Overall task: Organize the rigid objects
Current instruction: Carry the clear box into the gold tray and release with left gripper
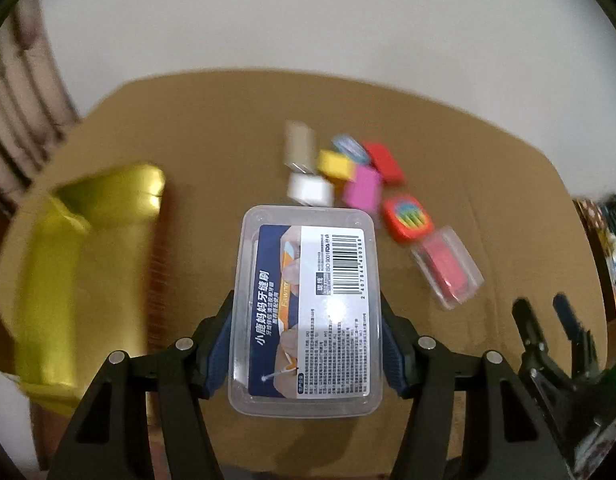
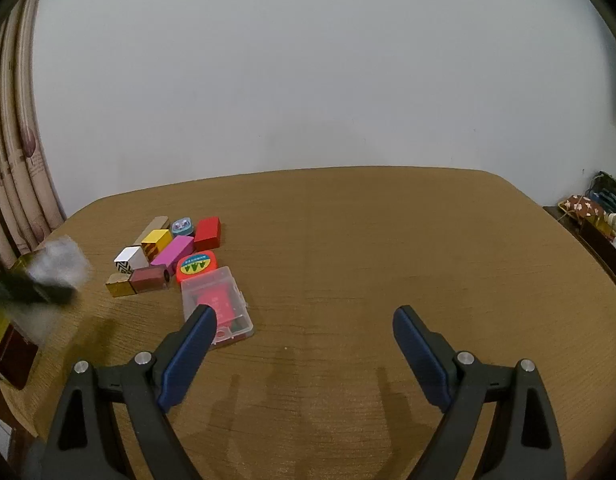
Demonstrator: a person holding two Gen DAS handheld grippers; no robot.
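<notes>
Between the pads of the left gripper (image 1: 306,354) sits the clear labelled box (image 1: 308,308), clamped by its slick long sides and clear of the bench (image 1: 228,120); it could slide out if tilted. The right gripper (image 2: 304,360) hangs open, empty. Beyond, the small blocks (image 1: 347,168) and gold box (image 1: 84,256) crowd its path.

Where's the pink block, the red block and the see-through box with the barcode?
Pink block (image 2: 172,251), right wrist view, top face.
Red block (image 2: 207,233), right wrist view, side face.
Barcode box (image 1: 308,308), left wrist view, label.
</notes>
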